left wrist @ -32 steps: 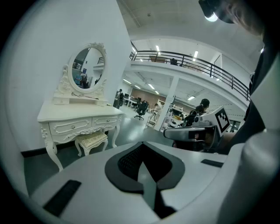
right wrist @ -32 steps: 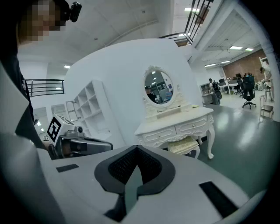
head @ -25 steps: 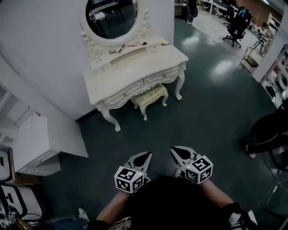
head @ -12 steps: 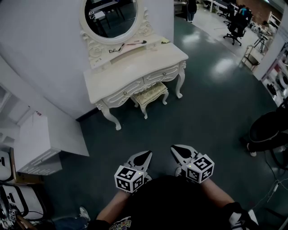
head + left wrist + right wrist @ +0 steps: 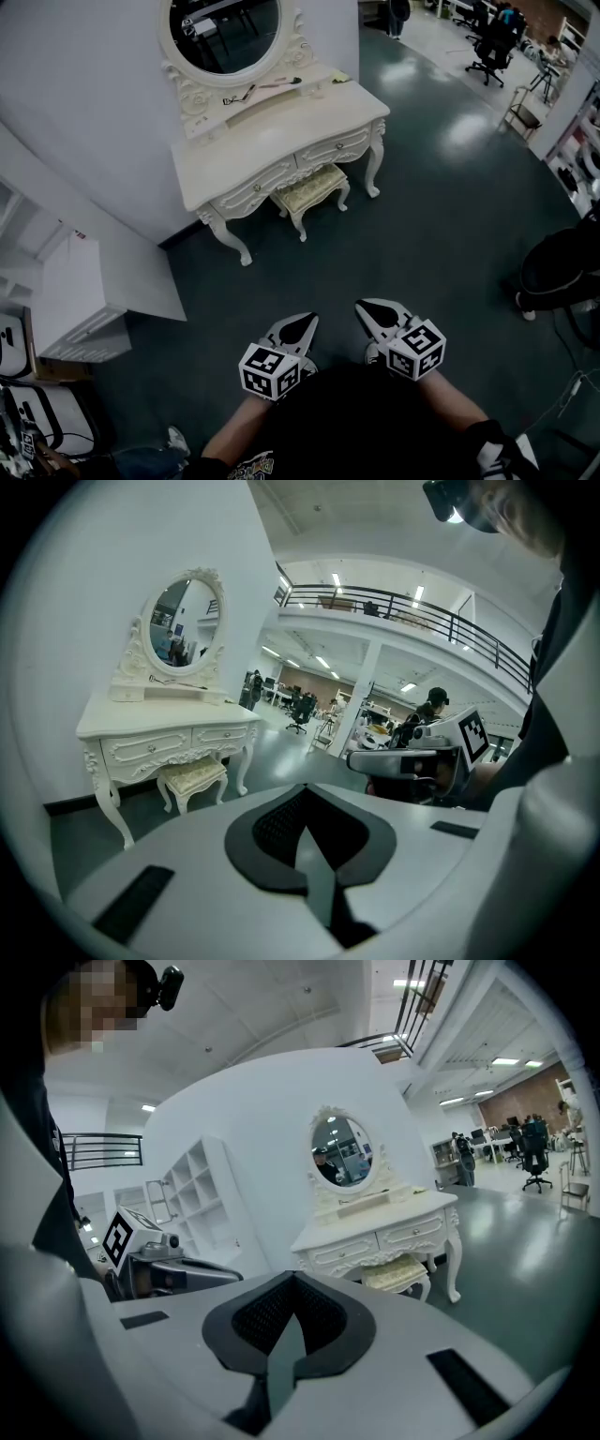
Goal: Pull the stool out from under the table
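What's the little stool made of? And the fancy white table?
The stool has a padded seat, seemingly pale patterned fabric, on cream painted legs, probably wood. The table looks like carved wood painted cream, going by its scrolled trim; moulded material is possible.

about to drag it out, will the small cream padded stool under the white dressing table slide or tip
The small cream padded stool looks rigid and probably light: thin carved legs. The glossy dark floor should let it slide; pulling high might tip it.

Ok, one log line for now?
cream cushioned stool tucked under white carved dressing table | left gripper shut, empty | right gripper shut, empty | stool untouched
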Demonstrator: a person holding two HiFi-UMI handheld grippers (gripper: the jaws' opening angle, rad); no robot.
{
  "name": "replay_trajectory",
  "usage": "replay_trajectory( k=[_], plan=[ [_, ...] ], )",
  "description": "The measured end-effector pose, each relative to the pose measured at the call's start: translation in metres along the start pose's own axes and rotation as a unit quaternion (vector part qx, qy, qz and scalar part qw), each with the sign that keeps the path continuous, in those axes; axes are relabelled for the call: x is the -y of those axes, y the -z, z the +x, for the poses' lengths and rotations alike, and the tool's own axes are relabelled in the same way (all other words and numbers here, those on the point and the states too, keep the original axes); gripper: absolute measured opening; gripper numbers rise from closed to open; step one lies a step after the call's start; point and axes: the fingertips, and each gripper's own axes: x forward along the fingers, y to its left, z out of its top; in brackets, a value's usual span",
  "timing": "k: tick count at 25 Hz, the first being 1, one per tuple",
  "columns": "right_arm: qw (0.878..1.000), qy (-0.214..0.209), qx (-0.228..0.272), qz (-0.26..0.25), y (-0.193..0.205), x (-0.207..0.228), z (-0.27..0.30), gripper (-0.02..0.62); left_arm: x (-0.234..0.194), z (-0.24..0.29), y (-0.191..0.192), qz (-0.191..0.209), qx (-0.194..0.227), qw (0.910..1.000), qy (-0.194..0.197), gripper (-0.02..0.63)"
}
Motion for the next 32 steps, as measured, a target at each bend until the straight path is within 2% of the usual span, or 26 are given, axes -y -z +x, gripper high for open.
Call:
replay_trajectory(
  k=[7,15,25,32],
  plan=[
    [1.0,-0.004,0.016,0.01,-0.003,0.013,-0.017,0.028,0.015,0.006,0.001,-0.006,0.002,1.0,-0.007,-0.002],
    [1.0,-0.005,0.012,0.01,-0.003,0.04,-0.039,0.028,0.035,0.02,0.003,-0.016,0.011,0.9996,-0.023,-0.002],
    [1.0,-0.023,0.001,0.003,-0.004,0.083,-0.069,0.028,0.066,0.052,0.012,-0.034,0.013,0.9979,-0.054,-0.002],
    [0.999,-0.051,-0.008,0.002,-0.004,0.106,-0.084,0.028,0.085,0.066,0.011,-0.04,0.017,0.995,-0.09,-0.002]
  ],
)
